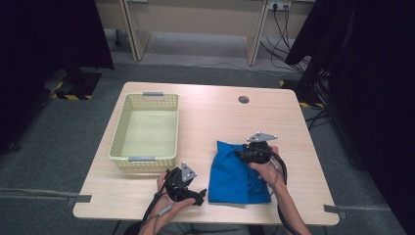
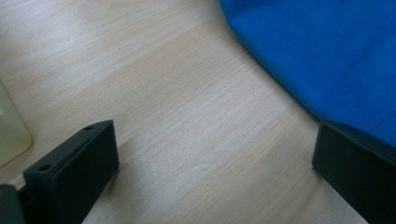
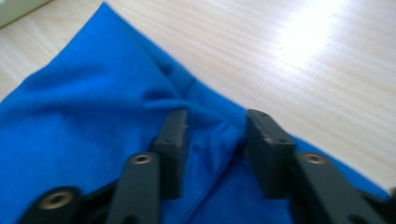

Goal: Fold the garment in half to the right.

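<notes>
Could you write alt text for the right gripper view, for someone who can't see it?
Two black fingers of the right gripper rise from the bottom edge and pinch a raised fold of a blue cloth between them. The cloth lies on a pale wooden table, which runs across the top and right under a bright glare.

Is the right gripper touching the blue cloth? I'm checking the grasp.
Touching. In the right gripper view, the right gripper has both jaws pressed down into the blue cloth, with a bunched fold raised between them.
</notes>
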